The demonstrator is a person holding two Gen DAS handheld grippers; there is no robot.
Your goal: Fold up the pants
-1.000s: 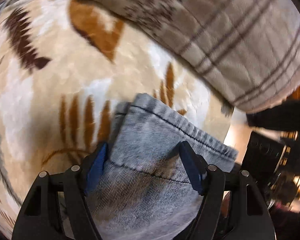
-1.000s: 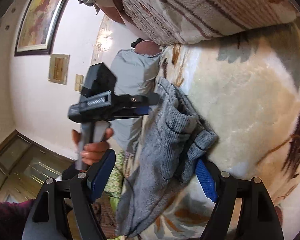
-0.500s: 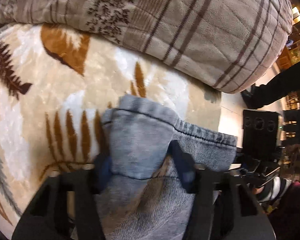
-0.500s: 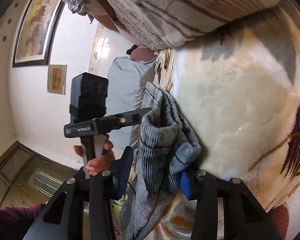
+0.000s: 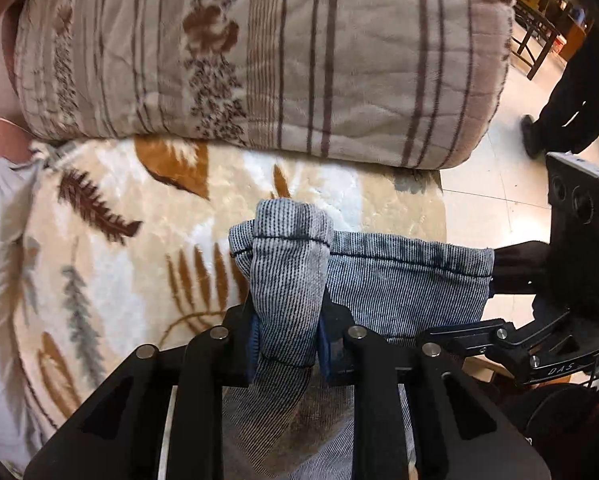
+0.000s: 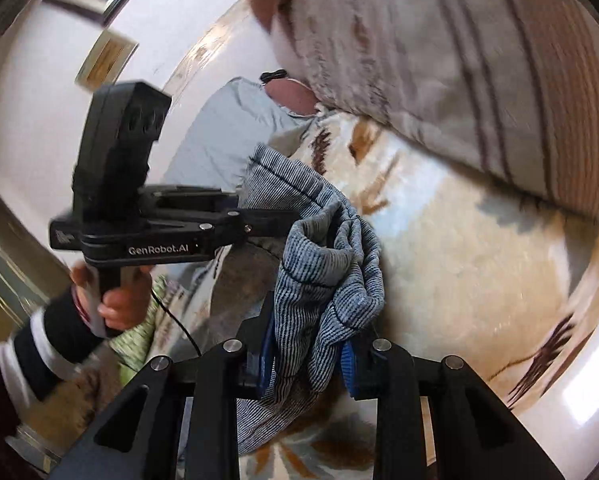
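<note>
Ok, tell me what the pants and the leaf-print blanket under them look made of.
Pants: grey-blue washed denim or a ribbed cotton weave, matte; fine parallel lines and dark stitched hems show, so it could be either. Leaf-print blanket: plush synthetic fleece, probably; short fuzzy pile with a soft sheen.

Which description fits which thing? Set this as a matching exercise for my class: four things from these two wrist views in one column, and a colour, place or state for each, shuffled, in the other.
Things
1. pants
2. folded quilt
3. leaf-print blanket
4. left gripper

Descriptions
A. beige with brown stripes, lying on the far part of the bed
B. cream with brown and orange leaves, spread beneath the pants
C. grey-blue ribbed fabric, bunched at its hem
D. black with blue pads, closing on fabric

Pairs: 1-C, 2-A, 3-B, 4-D
</note>
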